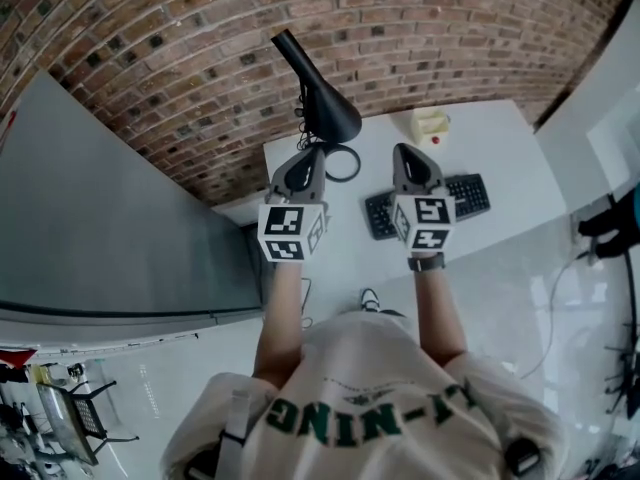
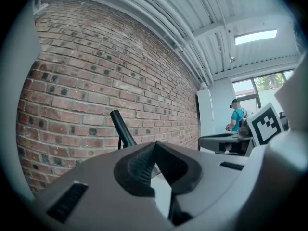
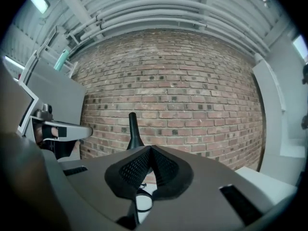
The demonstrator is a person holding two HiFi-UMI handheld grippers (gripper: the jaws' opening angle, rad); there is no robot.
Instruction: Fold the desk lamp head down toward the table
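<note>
From the head view, the one container is a small pale yellow box (image 1: 430, 125) at the back of the white bench (image 1: 500, 138); what it holds cannot be made out, and a tiny red thing sits just beside it. The lamp (image 1: 330, 113) stands at the bench's far left edge against the brick wall (image 1: 150, 48). It is matt black, with a cone-shaped head and a slim round stem slanting up and to the left, and a thin black ring lies on the bench at its foot. A black keyboard (image 1: 440, 200) lies to its right. The left gripper (image 1: 310, 152) and right gripper (image 1: 404, 150) are held level above the bench, near the lamp but apart from it. In the left gripper view, the dark, ribbed jaws meet at their tips with nothing held – the lamp's stem (image 2: 122, 129) rises beyond them against the brick. In the right gripper view, the jaws, with a fine mesh texture, are pressed together and empty – the stem (image 3: 134, 129) stands upright behind them.
</note>
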